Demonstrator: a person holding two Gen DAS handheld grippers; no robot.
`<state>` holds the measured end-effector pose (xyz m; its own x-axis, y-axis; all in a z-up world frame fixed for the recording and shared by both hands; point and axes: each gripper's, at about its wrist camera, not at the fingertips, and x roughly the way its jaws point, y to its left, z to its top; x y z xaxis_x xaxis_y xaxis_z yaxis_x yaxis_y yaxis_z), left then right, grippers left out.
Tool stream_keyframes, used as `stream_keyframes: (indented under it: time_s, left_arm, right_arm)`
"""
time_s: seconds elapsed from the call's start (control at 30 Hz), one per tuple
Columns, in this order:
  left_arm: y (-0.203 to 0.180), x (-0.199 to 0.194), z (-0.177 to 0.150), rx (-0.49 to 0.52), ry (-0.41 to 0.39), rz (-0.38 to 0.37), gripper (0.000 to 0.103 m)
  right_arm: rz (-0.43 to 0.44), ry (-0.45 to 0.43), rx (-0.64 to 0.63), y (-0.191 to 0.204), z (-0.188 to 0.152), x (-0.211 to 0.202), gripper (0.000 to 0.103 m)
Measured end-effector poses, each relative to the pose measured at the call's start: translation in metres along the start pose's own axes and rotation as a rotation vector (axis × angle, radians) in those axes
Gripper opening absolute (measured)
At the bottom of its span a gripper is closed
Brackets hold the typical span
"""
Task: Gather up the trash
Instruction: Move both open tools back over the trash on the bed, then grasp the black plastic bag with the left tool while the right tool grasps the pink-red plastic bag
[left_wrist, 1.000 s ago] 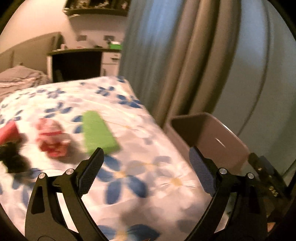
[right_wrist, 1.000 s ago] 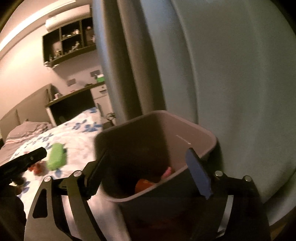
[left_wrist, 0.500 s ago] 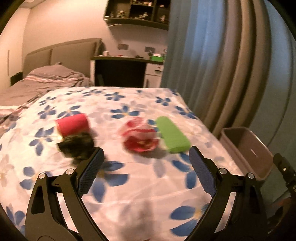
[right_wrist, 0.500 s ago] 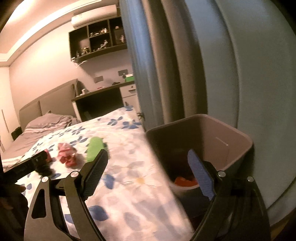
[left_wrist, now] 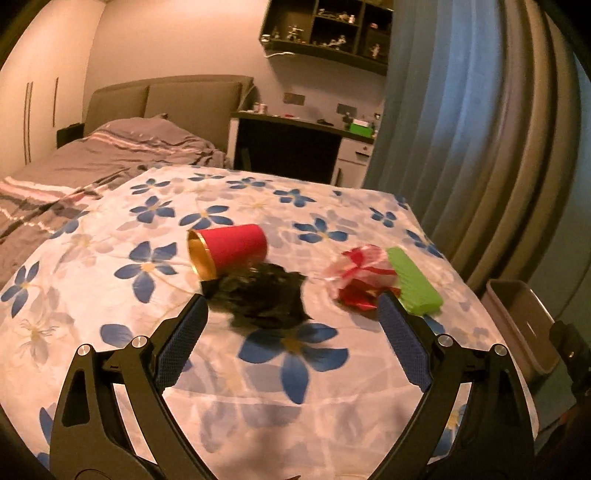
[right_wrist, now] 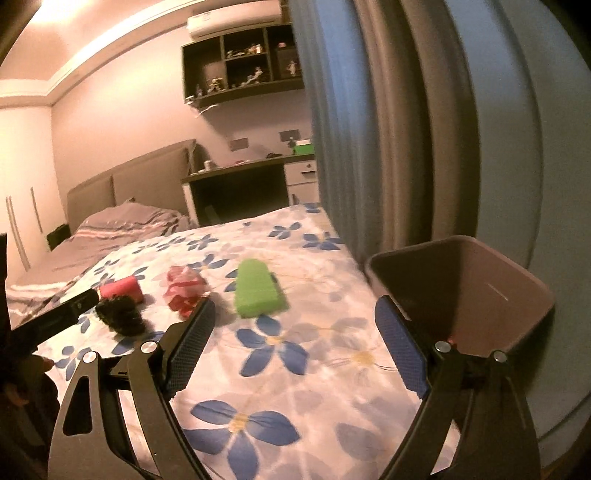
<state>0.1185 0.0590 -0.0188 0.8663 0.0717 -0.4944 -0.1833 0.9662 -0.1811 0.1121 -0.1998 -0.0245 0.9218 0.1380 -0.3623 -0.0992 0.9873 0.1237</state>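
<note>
**A:** Red cup (left_wrist: 231, 246) lies on its side on the floral bedspread (left_wrist: 110, 295), long axis running left-right, gold-lined mouth pointing left and a bit toward the camera. Status on the rest?

**B:** Black crumpled bag (left_wrist: 264, 297) sits just near of the cup, touching or almost touching it; can't tell which. Right of that, a red-and-white crinkled wrapper (left_wrist: 360, 278). Green flat block (left_wrist: 413, 282) is right of the wrapper, touching its edge, long axis running near-far, slightly angled to the right at the near end.

**A:** Bin?

**B:** Brown trash bin (right_wrist: 480, 291) stands upright off the right edge of the bed, against the grey-blue curtain (right_wrist: 369, 129). Something reddish shows inside it, too small to identify.

**A:** Grippers?

**B:** Left hand-held gripper (left_wrist: 291, 314) spread wide, holding nothing, above the bedspread, with the black bag just beyond the gap between its fingers. Right hand-held gripper (right_wrist: 293, 314) also wide and holding nothing, fingertips straddling bare bedspread near of the green block, bin at its right finger.

**A:** Obstructions?

**B:** Cup and wrapper flank the bag closely. Far side: striped grey duvet (left_wrist: 92, 155), dark desk (left_wrist: 288, 147), wall shelf (left_wrist: 332, 33).
</note>
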Motion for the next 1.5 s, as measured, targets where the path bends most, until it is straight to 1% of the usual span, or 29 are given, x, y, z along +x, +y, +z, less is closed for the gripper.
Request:
stream_keyframes:
  time_s: [0.17,0.4,0.6,0.73,0.9,1.0,1.17,1.23,1.27,1.37,1.43,1.47,1.5]
  left_arm:
    - [0.014,0.001,0.005,-0.021,-0.007,0.024,0.091]
    - [0.033,0.001,0.01,-0.044,-0.032,0.083,0.091]
    - [0.054,0.004,0.016,-0.07,-0.045,0.132,0.091]
    - [0.062,0.007,0.018,-0.079,-0.044,0.146,0.091]
    - [0.067,0.007,0.021,-0.07,-0.06,0.165,0.091]
    - [0.073,0.009,0.022,-0.08,-0.059,0.168,0.091]
    - [0.077,0.014,0.025,-0.083,-0.052,0.165,0.091]
    - [0.075,0.018,0.026,-0.079,-0.044,0.159,0.091]
    - [0.075,0.018,0.025,-0.08,-0.04,0.152,0.091]
    - [0.071,0.024,0.024,-0.077,-0.024,0.131,0.091]
    - [0.066,0.027,0.023,-0.067,-0.014,0.117,0.091]
    - [0.064,0.029,0.022,-0.063,-0.008,0.108,0.091]
    - [0.062,0.03,0.021,-0.058,-0.002,0.098,0.091]
  right_arm:
    - [0.038,0.014,-0.031,0.021,0.003,0.018,0.085]
    - [0.087,0.054,-0.074,0.053,0.005,0.048,0.085]
    - [0.12,0.103,-0.099,0.078,0.01,0.084,0.085]
    - [0.123,0.124,-0.114,0.095,0.012,0.107,0.085]
    - [0.122,0.142,-0.168,0.117,0.01,0.136,0.085]
    - [0.131,0.167,-0.176,0.125,0.008,0.15,0.084]
    - [0.131,0.203,-0.179,0.129,0.007,0.171,0.078]
    - [0.139,0.231,-0.165,0.128,0.007,0.179,0.071]
    - [0.143,0.239,-0.158,0.127,0.008,0.181,0.07]
    - [0.162,0.265,-0.159,0.128,0.006,0.185,0.059]
    - [0.174,0.27,-0.172,0.131,0.005,0.185,0.046]
    - [0.173,0.269,-0.179,0.133,0.005,0.185,0.043]
    - [0.175,0.268,-0.186,0.134,0.005,0.185,0.034]
